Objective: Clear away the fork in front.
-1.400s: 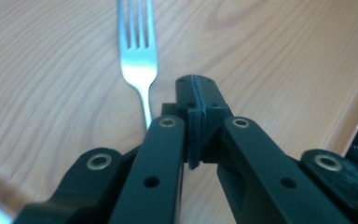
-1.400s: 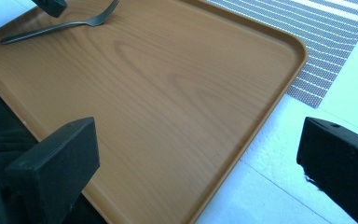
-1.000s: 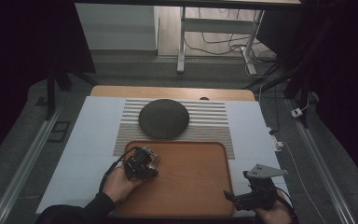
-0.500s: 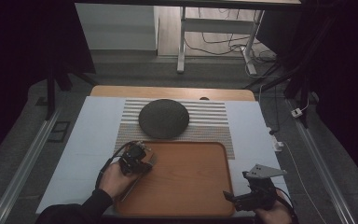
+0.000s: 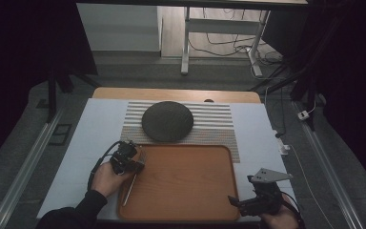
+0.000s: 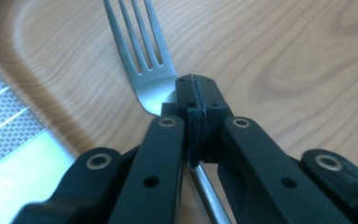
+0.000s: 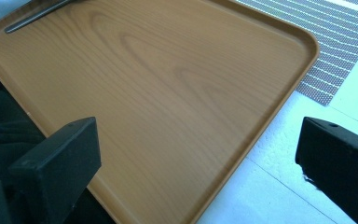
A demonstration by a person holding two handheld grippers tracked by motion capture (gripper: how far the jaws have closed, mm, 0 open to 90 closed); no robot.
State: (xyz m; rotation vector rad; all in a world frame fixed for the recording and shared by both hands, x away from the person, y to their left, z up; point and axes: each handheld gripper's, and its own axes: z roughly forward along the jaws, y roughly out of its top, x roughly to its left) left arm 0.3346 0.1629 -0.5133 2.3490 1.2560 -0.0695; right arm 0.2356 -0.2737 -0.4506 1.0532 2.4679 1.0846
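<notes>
A steel fork [image 6: 142, 60] lies with its tines over the wooden tray [image 6: 284, 56], and my left gripper [image 6: 195, 93] is shut on its neck. In the high view the left gripper [image 5: 134, 165] sits at the tray's left edge, and the fork's handle [image 5: 129, 185] trails toward the person along the rim. My right gripper [image 5: 234, 202] hovers at the tray's front right corner. Its jaws stand wide open with nothing between them, and the right gripper [image 7: 200, 158] looks across the bare tray [image 7: 168, 84] to the fork handle [image 7: 32, 16] at the far corner.
A dark round plate [image 5: 167, 120] rests on a striped mat [image 5: 219, 125] just behind the tray [image 5: 186, 186]. White table covering [image 5: 90, 143] lies on both sides. Table legs and cables stand on the floor beyond.
The left hand has slid leftward with the fork, from inside the tray to its left edge. The right hand has kept still.
</notes>
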